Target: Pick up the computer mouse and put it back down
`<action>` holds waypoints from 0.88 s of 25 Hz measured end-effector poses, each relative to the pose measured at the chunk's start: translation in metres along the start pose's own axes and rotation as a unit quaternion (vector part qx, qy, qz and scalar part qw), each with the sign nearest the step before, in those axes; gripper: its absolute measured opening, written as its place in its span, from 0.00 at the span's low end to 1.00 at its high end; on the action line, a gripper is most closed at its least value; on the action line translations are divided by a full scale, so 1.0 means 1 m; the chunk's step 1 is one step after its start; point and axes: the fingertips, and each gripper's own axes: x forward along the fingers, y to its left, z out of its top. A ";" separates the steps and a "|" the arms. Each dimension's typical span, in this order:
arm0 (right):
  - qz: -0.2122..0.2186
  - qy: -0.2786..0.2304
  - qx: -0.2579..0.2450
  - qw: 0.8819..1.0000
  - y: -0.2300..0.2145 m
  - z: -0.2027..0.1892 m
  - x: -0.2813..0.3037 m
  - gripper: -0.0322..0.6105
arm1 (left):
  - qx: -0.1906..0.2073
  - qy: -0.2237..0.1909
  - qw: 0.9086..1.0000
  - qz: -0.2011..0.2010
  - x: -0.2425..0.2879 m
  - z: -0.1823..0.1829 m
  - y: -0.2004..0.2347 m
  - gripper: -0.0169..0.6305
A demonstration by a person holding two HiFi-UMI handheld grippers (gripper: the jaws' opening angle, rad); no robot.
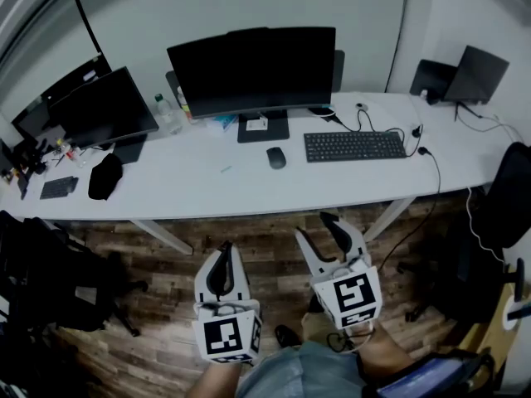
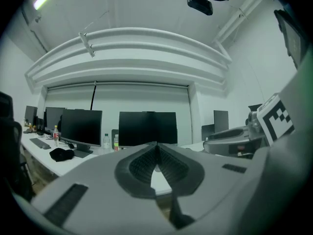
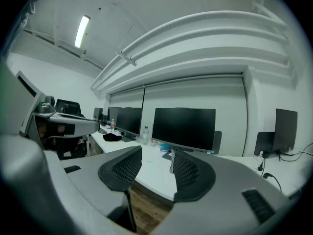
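A dark computer mouse (image 1: 276, 157) lies on the long white desk (image 1: 207, 185), just left of a black keyboard (image 1: 355, 146) and in front of the middle monitor (image 1: 253, 69). Both grippers hang over the wooden floor, short of the desk's near edge. My left gripper (image 1: 223, 249) has its jaws together, tips touching, nothing between them (image 2: 156, 146). My right gripper (image 1: 319, 225) stands open with an empty gap between its pads (image 3: 156, 163). The mouse is not visible in either gripper view.
A second monitor (image 1: 104, 106), a black cloth (image 1: 105, 177) and a small black keypad (image 1: 59, 187) sit at the desk's left. Bottles (image 1: 166, 110) stand by the monitors. Cables (image 1: 390, 131) trail at the right. Black chairs (image 1: 506, 197) flank the floor space.
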 end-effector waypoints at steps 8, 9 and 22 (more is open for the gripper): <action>-0.009 0.016 0.015 1.000 -0.025 -0.019 0.035 0.37 | 0.009 0.023 1.000 -0.006 0.045 -0.014 0.004 0.03; -0.008 0.017 0.017 1.000 -0.028 -0.021 0.042 0.37 | 0.011 0.026 1.000 -0.006 0.053 -0.015 0.005 0.03; 0.009 0.043 0.046 0.998 -0.099 -0.046 0.149 0.36 | 0.033 0.060 0.998 -0.009 0.184 -0.028 0.005 0.03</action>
